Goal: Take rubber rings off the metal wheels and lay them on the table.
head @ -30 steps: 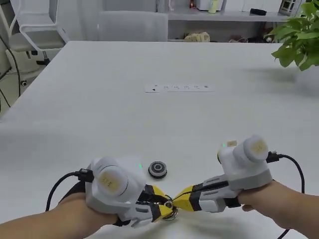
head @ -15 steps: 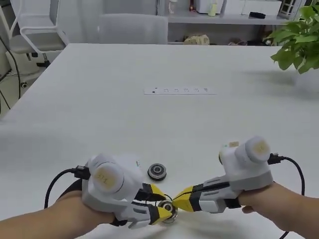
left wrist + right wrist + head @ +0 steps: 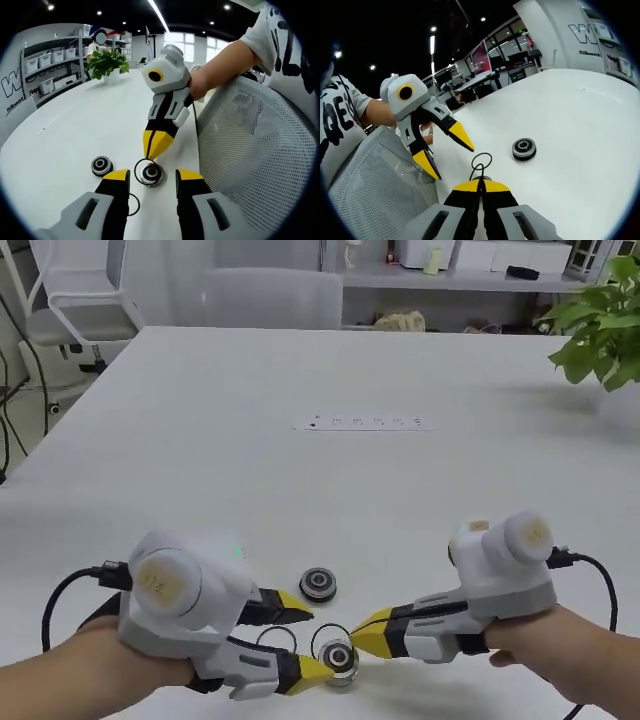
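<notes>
**Drawing a rubber ring off the near wheel**

Our right gripper is clenched on a thin black rubber ring right at the near wheel, which sits on the desk. Our left gripper, just left of that wheel, is released with its jaws wide apart. To do this well, we judge the left gripper should pin the wheel while we draw the ring up slowly, so it cannot snap back, then lay it beside the wheel. The ring looks slack, a narrow loop poking from the closed tips. The wheel is bright metal with a dark hub. A loose ring lies just left of the wheel, and a second wheel just beyond.
</notes>
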